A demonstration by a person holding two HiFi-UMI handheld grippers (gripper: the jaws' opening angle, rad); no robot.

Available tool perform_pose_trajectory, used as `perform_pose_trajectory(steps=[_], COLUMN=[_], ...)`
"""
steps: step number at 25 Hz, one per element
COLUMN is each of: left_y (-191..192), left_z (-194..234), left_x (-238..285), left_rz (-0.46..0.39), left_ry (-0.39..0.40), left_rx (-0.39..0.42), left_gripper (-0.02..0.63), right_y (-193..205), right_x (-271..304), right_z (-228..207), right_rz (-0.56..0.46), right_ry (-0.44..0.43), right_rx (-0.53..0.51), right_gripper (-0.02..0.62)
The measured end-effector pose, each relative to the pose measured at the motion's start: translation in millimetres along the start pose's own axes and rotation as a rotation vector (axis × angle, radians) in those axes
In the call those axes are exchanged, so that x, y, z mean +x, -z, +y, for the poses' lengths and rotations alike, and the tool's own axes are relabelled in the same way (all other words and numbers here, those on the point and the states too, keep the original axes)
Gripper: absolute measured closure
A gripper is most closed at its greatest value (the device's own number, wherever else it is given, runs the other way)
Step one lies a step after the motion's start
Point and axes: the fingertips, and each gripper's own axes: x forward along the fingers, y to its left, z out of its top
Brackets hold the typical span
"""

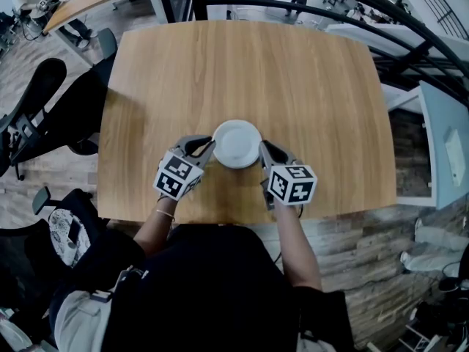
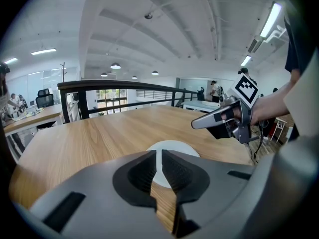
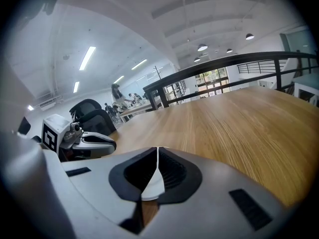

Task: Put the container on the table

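Note:
A round white container (image 1: 237, 144) sits near the front middle of the wooden table (image 1: 308, 72). I cannot tell whether it rests on the wood or hangs just above it. My left gripper (image 1: 210, 146) meets its left rim and my right gripper (image 1: 261, 147) its right rim. In the left gripper view the jaws (image 2: 160, 168) stand closed to a thin slit, with the container (image 2: 174, 147) showing white through it. The right gripper view shows the same: jaws (image 3: 157, 171) nearly together, with the container's white edge (image 3: 149, 188) between the pads.
Office chairs (image 1: 44, 116) stand off the table's left side. A dark railing (image 1: 410, 28) runs behind the far edge and down the right. The person's body fills the space in front of the near edge. In the left gripper view the right gripper (image 2: 202, 123) is across the container.

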Motion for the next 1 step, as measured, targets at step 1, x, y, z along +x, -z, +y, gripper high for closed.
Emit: perform_pose_trajectory(steps=[1], left_y=[0.5], left_z=[-0.4], left_x=[0.1], left_rz=[0.004], left_ry=[0.001], left_rx=[-0.002], left_gripper=[0.560], right_y=[-0.2], right_x=[0.0], right_z=[0.1], right_rz=[-0.001], right_ry=[-0.003], right_rx=[0.000], right_gripper=[0.571])
